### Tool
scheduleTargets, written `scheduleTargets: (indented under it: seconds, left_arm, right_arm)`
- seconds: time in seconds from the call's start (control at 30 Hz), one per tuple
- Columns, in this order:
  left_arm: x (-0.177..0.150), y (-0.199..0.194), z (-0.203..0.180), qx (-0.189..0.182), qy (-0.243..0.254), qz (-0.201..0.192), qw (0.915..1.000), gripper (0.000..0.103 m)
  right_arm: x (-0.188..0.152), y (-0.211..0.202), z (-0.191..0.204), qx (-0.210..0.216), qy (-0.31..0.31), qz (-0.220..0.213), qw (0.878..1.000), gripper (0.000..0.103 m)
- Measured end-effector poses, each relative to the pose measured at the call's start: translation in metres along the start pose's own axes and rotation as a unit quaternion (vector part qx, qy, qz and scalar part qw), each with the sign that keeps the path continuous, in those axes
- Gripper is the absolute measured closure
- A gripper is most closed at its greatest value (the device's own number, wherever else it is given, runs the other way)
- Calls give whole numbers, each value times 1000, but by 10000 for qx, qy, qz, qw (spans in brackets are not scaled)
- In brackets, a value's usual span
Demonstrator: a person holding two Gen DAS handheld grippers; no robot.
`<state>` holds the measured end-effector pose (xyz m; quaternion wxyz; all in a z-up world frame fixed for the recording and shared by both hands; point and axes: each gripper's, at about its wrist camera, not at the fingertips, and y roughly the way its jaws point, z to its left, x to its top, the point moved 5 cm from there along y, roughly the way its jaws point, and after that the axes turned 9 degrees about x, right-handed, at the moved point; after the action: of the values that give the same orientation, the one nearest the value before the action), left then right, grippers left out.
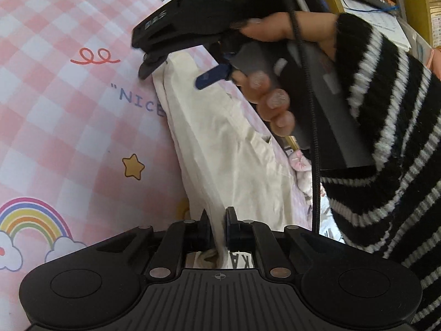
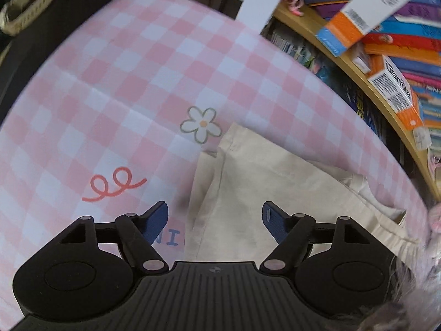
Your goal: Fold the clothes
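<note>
We see a cream garment point(image 1: 220, 143) lying on a pink-checked tabletop point(image 1: 55, 110), running from the centre of the left wrist view to its bottom. Our left hand-held gripper point(image 1: 217, 226) is clenched on a fold of it at bottom centre. Printed beside it is "NICE" point(image 1: 140, 103). In the right wrist view, our right hand-held gripper point(image 2: 215, 218) hangs spread wide above the garment. A box at upper right reads "Gamile" point(image 2: 398, 82).
</note>
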<state>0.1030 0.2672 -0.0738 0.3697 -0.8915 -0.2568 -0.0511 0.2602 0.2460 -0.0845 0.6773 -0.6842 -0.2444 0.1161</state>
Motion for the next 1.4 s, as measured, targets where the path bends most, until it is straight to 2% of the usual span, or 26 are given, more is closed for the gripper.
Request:
scheduleTargets:
  seconds: [0.03, 0.1, 0.17, 0.2, 0.23, 0.33, 0.6, 0.8, 1.1, 1.3, 1.4]
  left_arm:
    - [0, 0, -1, -6, 19, -3, 10000, 95]
    - [0, -1, -4, -22, 78, -7, 10000, 95]
    - [-1, -2, -6, -49, 133, 0, 9999, 95]
    - [-2, -2, -8, -63, 160, 3, 9999, 95]
    - [-2, -2, -9, -76, 190, 7, 9998, 95]
    - [-4, -4, -16, -111, 325, 4, 9994, 95]
    - [-1, -10, -47, -250, 873, -94, 9958, 95]
    - [-8, -4, -84, -475, 1166, -103, 9920, 95]
    - [-28, 28, -157, -586, 1669, -77, 9842, 95]
    - [-58, 57, -205, -492, 1727, -18, 9838, 95]
    - [-71, 80, -228, -325, 1739, 26, 9842, 95]
  right_arm:
    - [-1, 3, 0, -28, -7, 54, 10000, 46]
    - [-3, 8, 0, -83, -22, 163, 9998, 54]
    - [-6, 12, 0, -120, -35, 262, 9996, 56]
    - [-7, 12, -1, -100, -39, 292, 9995, 63]
    - [-8, 11, -3, -93, -42, 319, 9994, 78]
    - [-11, 5, -10, -53, -2, 321, 9995, 93]
    - [-18, -38, -33, 215, 48, -89, 9997, 95]
    - [-33, -76, -74, 352, 212, -484, 9980, 95]
    - [-75, -110, -165, 649, 607, -973, 9913, 95]
    - [-111, -121, -228, 948, 681, -1279, 9849, 95]
    - [-130, -118, -260, 1123, 700, -1421, 9810, 95]
